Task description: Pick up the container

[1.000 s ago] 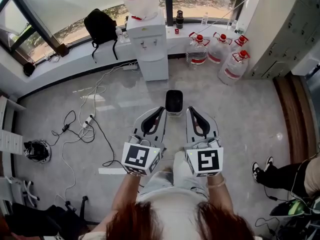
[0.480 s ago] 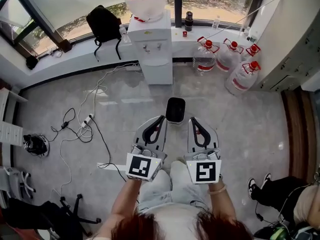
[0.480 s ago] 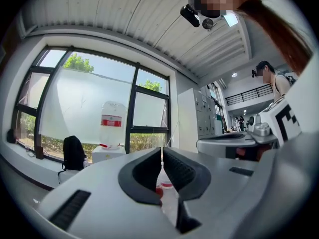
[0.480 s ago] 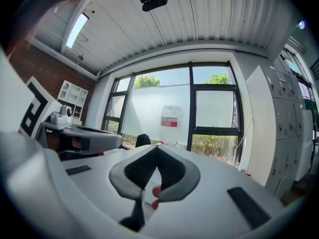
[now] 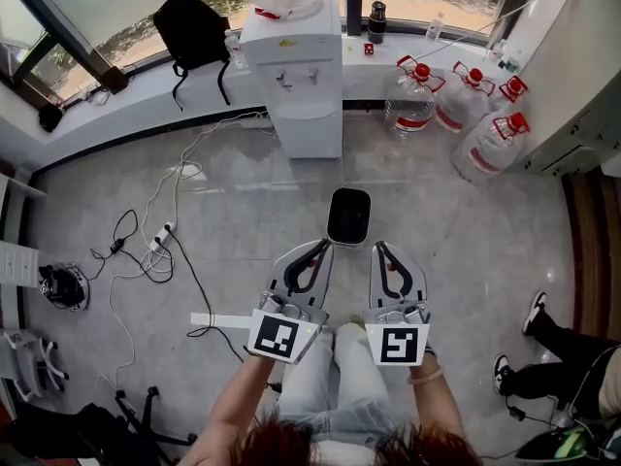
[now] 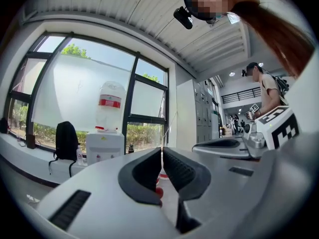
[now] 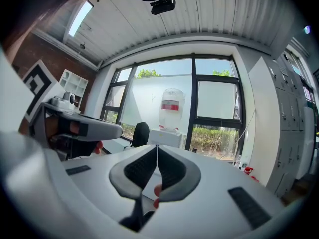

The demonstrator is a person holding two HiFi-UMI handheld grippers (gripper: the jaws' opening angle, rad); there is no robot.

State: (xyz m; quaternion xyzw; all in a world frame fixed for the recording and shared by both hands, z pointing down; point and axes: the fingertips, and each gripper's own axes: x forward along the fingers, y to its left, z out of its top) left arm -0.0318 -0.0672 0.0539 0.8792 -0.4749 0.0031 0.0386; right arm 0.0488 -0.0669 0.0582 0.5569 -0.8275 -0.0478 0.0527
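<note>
At the far left of the grey tiled floor (image 5: 466, 231) a tangle of white and black cables (image 5: 146, 250) runs toward the window-side edge, where a black fabric backpack (image 5: 189, 29) leans on the sill. Next along that edge stands a white water dispenser with an upturned bottle (image 5: 291, 61). Nearer the person, the left gripper (image 5: 322, 247) is held out level over the middle of the floor. Its own view shows the ribbed black pads pressed together with nothing between them (image 6: 161, 152), only the dispenser (image 6: 103, 146) far off behind. Just beyond the two gripper tips and between them, the small black rectangular container with a pale rim (image 5: 349, 214) stands upright on the floor in front of the dispenser, apart from both grippers as the head view shows it. The right gripper (image 5: 380, 249) is held beside the left one, likewise closed and empty (image 7: 156, 151). Further right, clear plastic water jugs with red caps (image 5: 466, 105) cluster by the window-side corner, and a seated person's legs (image 5: 543, 352) reach in at the right edge. By my reading, nothing of the pickup is done: the container is untouched. The jaws must yet open, come down to it, close on it and lift.
</note>
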